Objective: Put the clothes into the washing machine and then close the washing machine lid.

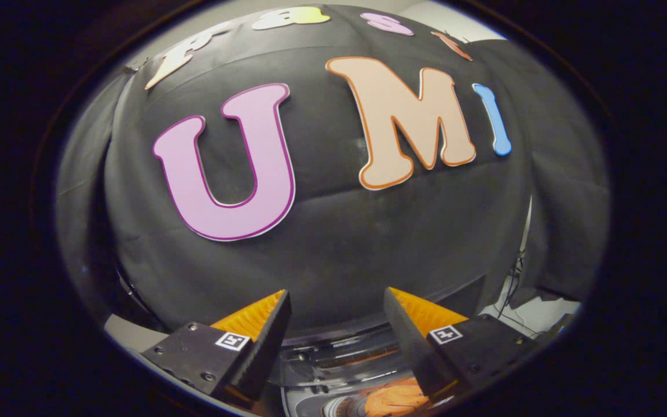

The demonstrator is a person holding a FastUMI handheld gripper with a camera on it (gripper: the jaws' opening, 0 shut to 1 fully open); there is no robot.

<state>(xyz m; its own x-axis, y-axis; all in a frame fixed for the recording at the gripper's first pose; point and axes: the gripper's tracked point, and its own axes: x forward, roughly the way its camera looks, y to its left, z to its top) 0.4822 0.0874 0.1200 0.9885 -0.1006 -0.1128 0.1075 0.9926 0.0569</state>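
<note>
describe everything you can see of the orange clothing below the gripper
The orange clothing is a crumpled, soft-looking fabric bundle with folds and creases. It lies low down, below and between the fingers of the open gripper, nearer one finger, which covers part of it. It seems to sit inside the washing machine, whose curved rim and glossy opening show around it, lid not closed. Neither finger touches it. What kind of garment it is cannot be told.

I see orange clothes (394,399) in the grey washing machine (333,362), my gripper (337,324) spread apart, against black cloth (333,243).
</note>
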